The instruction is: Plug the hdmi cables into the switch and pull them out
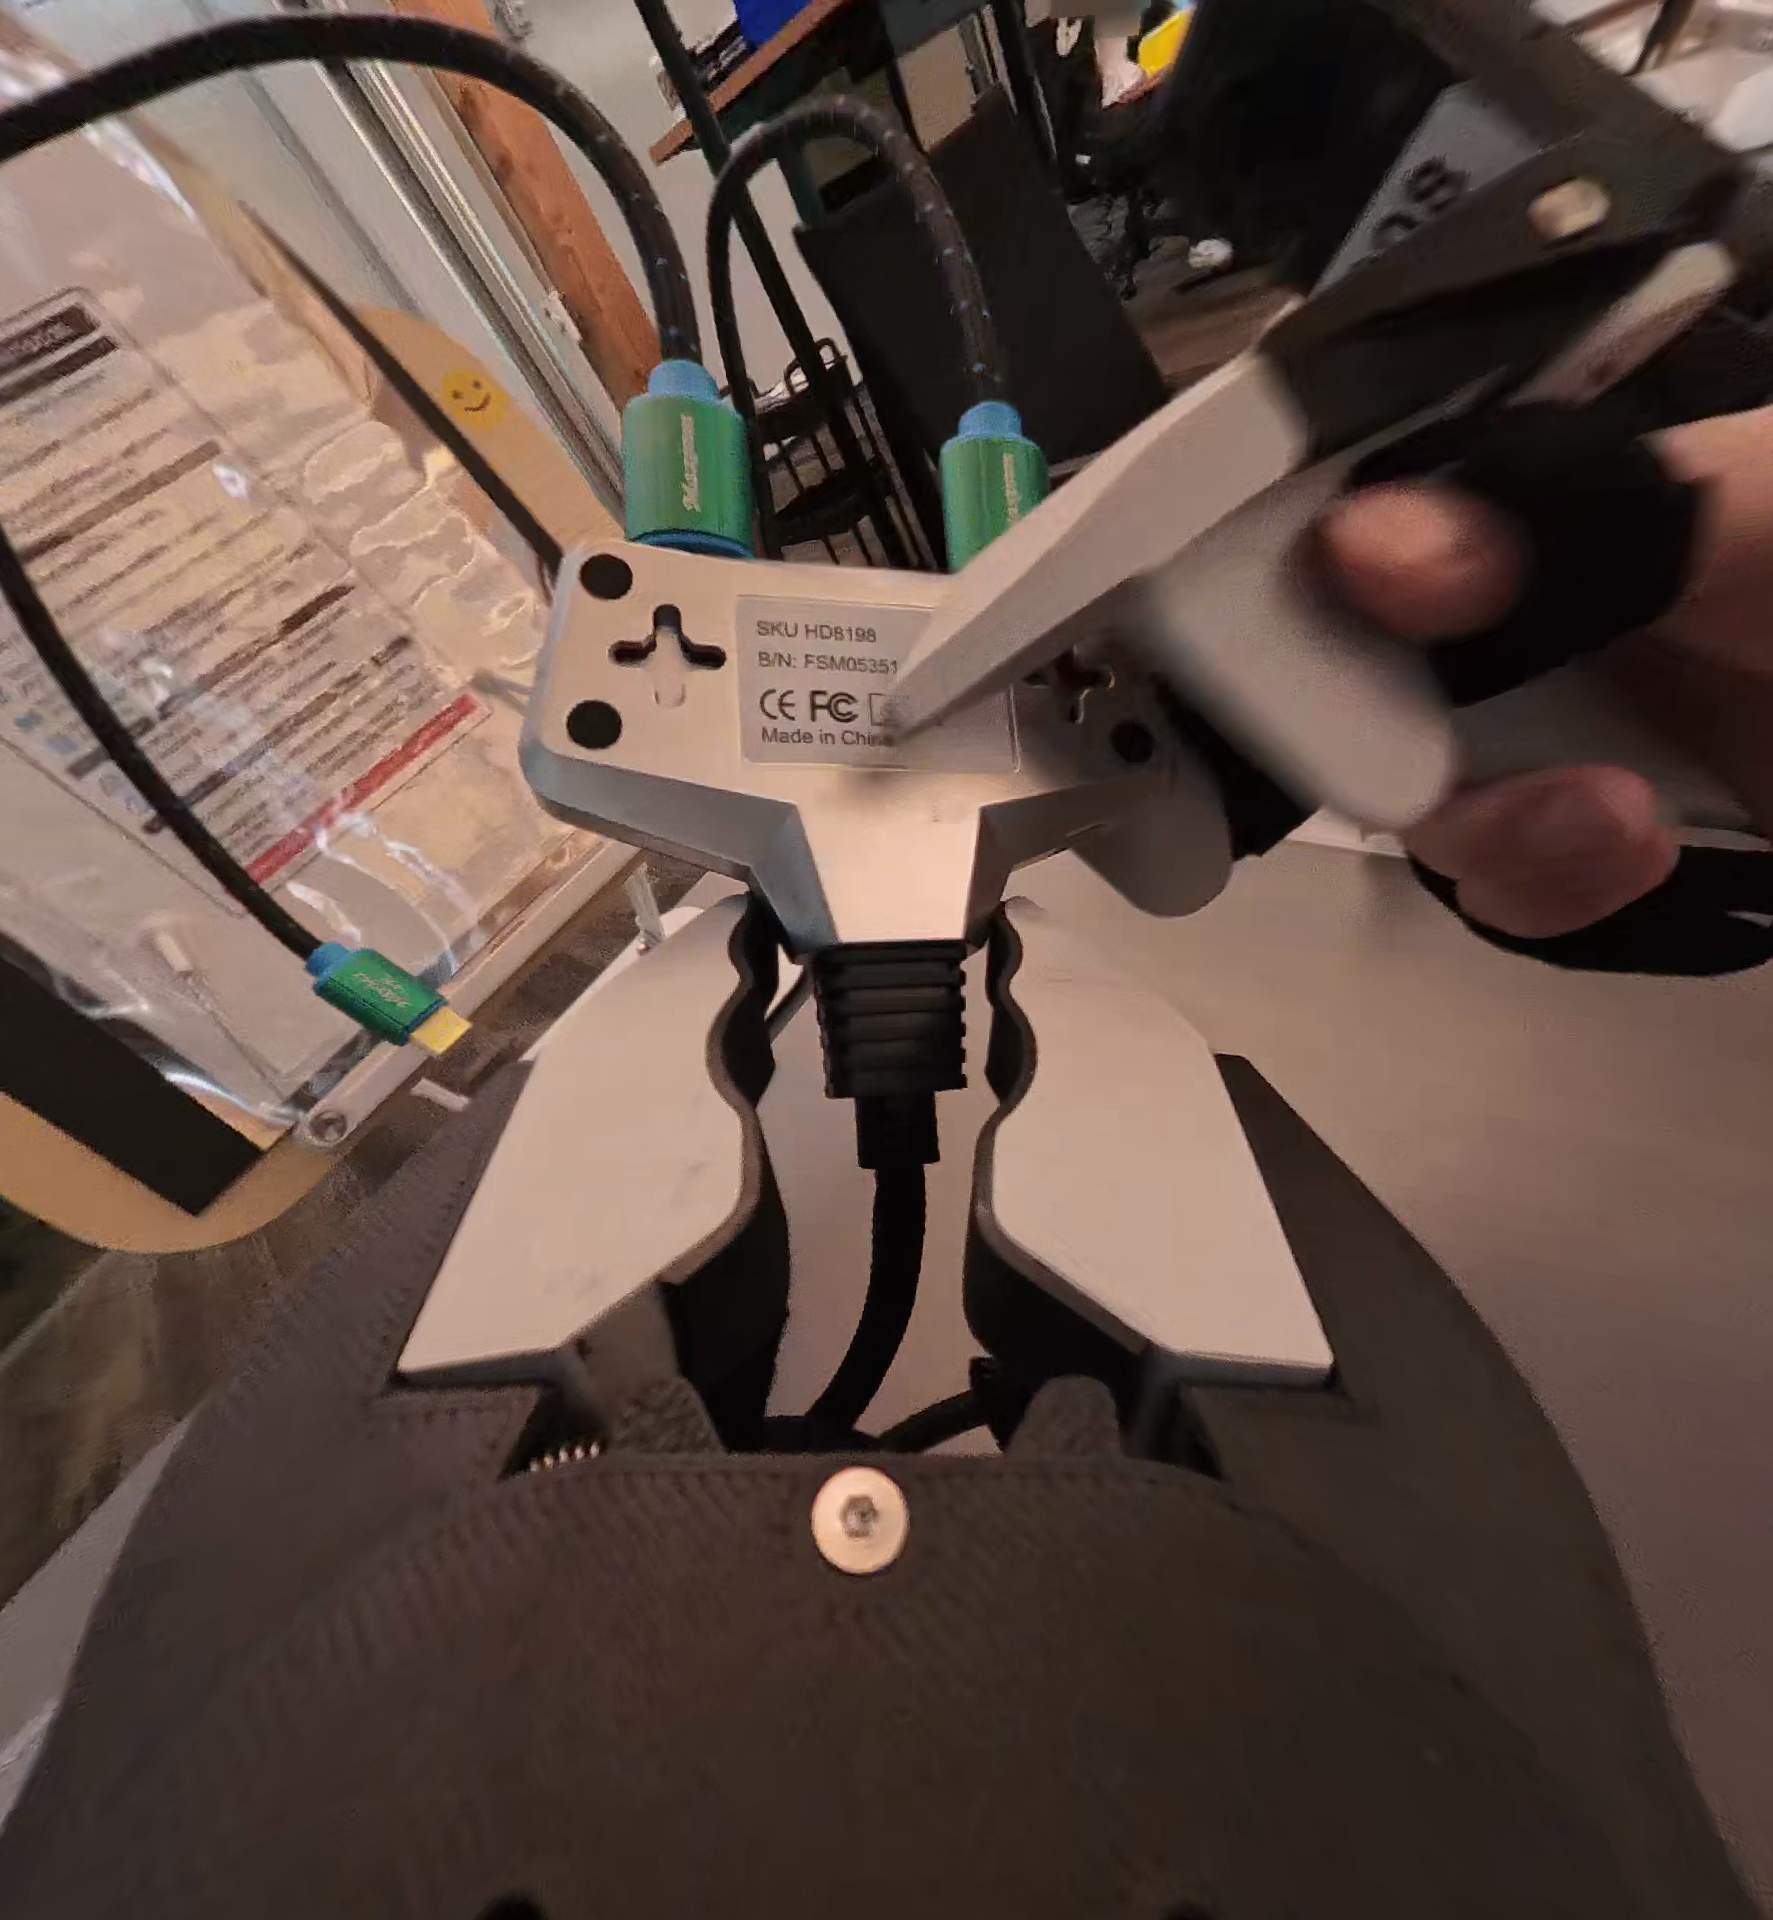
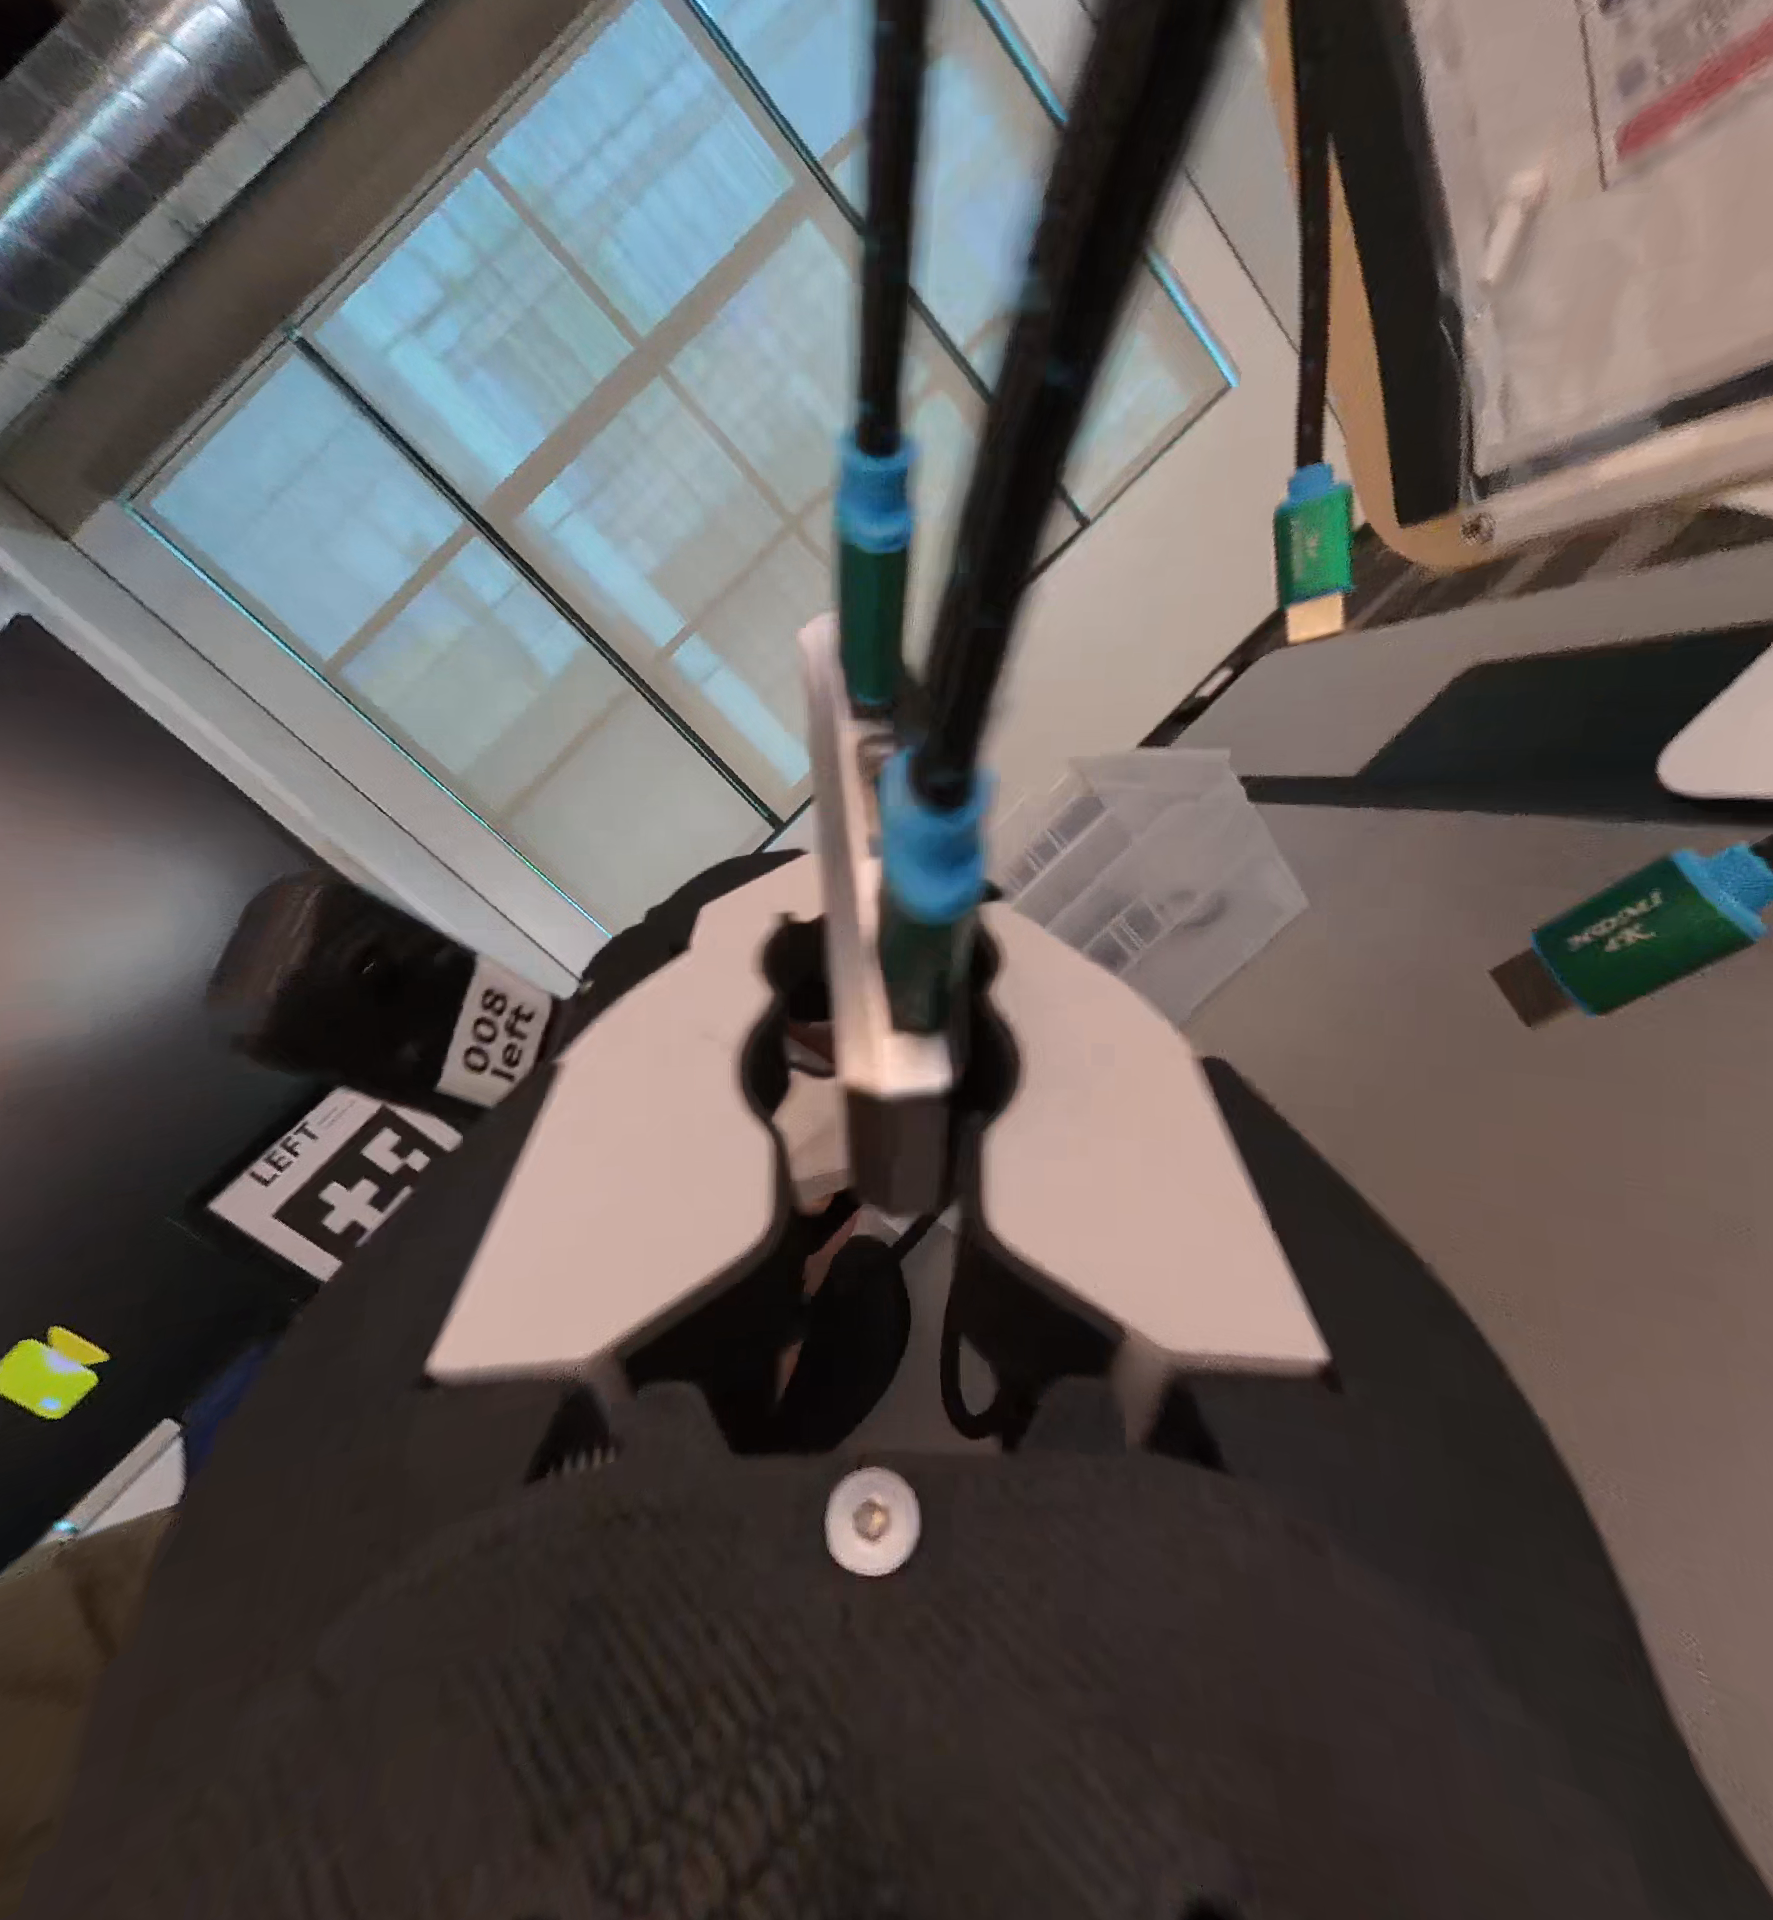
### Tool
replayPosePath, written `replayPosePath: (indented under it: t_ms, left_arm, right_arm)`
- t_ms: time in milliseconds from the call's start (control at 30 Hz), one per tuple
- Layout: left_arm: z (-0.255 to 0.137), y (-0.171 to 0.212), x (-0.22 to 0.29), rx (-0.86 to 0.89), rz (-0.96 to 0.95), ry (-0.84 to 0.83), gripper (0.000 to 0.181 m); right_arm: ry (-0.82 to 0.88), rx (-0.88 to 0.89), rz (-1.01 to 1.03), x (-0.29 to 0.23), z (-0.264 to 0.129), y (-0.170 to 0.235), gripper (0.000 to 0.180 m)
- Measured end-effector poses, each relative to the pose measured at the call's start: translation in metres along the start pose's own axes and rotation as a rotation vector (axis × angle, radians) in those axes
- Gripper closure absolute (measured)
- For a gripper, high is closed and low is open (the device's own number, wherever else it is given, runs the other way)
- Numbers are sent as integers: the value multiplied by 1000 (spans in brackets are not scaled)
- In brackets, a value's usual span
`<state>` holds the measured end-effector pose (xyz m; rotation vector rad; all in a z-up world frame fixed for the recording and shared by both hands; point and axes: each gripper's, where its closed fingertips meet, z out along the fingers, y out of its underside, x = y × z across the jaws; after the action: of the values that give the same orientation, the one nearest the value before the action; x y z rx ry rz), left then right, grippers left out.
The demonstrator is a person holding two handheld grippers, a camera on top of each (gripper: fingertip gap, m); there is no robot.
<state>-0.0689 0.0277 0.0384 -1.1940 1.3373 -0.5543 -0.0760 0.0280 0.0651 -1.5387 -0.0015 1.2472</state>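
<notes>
Off to the left of the left wrist view, a clear plastic-covered sheet (image 1: 186, 582) leans by the white table (image 1: 1484, 1195), and one loose green HDMI plug (image 1: 388, 997) dangles in front of it on a black braided cable (image 1: 51, 644). At centre, the silver HDMI switch (image 1: 716, 748) is held up off the table, underside and label toward the camera, its long axis running left to right. Two green HDMI plugs sit in its far edge, one left (image 1: 688, 468) and one right (image 1: 994, 488), both pointing away and upward. The left gripper (image 1: 887, 997) is clamped narrow around the switch's black strain relief (image 1: 890, 1023), whose cord runs back between the fingers. From the right, the right gripper (image 1: 965, 675) reaches across and hides the switch's right end; a gloved hand (image 1: 1547, 665) holds it.

Through the right wrist view, the switch (image 2: 840, 831) appears edge-on and blurred. The right gripper (image 2: 882, 997) closes on the nearer plug (image 2: 923, 935) and the switch edge together. Two free plugs hang at right, one higher (image 2: 1313, 551), one lower (image 2: 1640, 945).
</notes>
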Motion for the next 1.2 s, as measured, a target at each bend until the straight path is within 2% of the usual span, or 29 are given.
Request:
replayPosePath:
  t_ms: [33,133,267,300,533,633,733,967,1200]
  left_arm:
    - [1,0,3,-4,3,6,143]
    - [3,3,6,-15,-6,24,143]
    - [6,8,12,-24,-12,59,143]
    - [7,8,13,-26,7,53,143]
    - [8,6,15,-9,-1,31,142]
    - [-1,-8,6,63,-21,-23,129]
    - [-18,-30,-6,148,-78,-25,126]
    - [-61,-66,-34,300,-255,25,129]
    - [-59,-62,-34,280,-261,47,132]
  right_arm:
    - [-31,-16,14,1,0,2,157]
    - [-114,-59,122,2,-1,6,154]
    - [-126,-95,139,6,0,11,151]
    - [-118,-104,121,9,-1,12,157]
    - [-78,-149,-27,8,-5,11,158]
    - [-60,-138,-87,5,-11,2,158]
    - [-25,-102,-187,1,-23,-16,158]
    - [142,-7,-535,-21,-70,-72,157]
    - [330,185,-815,-55,-166,-141,156]
